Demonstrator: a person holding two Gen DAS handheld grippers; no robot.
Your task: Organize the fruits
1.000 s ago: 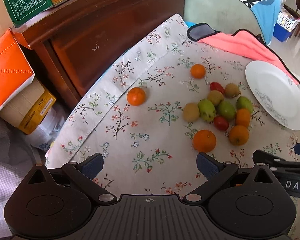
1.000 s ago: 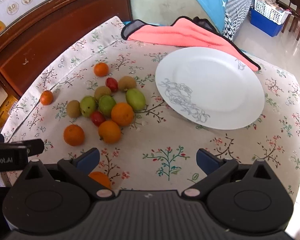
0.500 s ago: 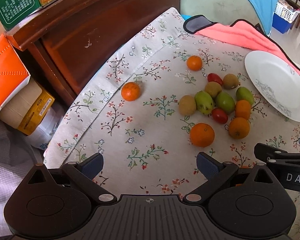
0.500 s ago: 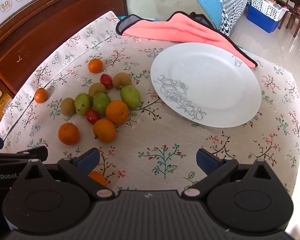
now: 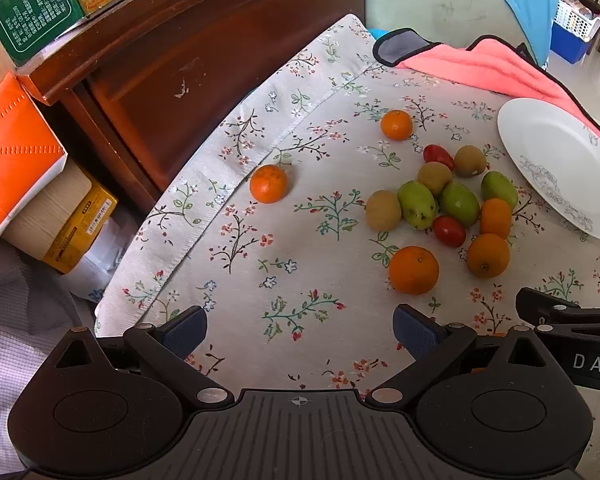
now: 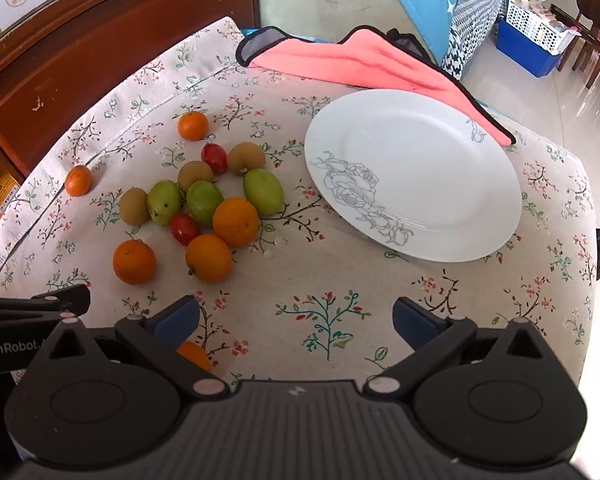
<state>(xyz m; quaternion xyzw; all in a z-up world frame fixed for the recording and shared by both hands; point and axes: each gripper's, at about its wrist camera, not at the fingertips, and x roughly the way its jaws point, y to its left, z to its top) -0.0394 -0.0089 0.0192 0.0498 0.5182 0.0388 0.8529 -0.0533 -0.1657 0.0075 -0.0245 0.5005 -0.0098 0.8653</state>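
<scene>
The fruits (image 6: 204, 204) lay clustered on the floral-clothed worktop (image 6: 332, 288), left of the white plate (image 6: 420, 168), which held nothing; two small oranges sat apart on the far left; another orange (image 6: 194, 354) lay partly hidden beneath the right gripper's left finger. The right gripper (image 6: 296, 316) hovered low over the near cloth, jaws wide apart, fruits ahead to its left; the left gripper (image 5: 300, 326) hung level beside it, jaws likewise spread and holding nothing, the cluster ahead to its right; a pink towel (image 6: 364, 60) lay beyond the plate.
</scene>
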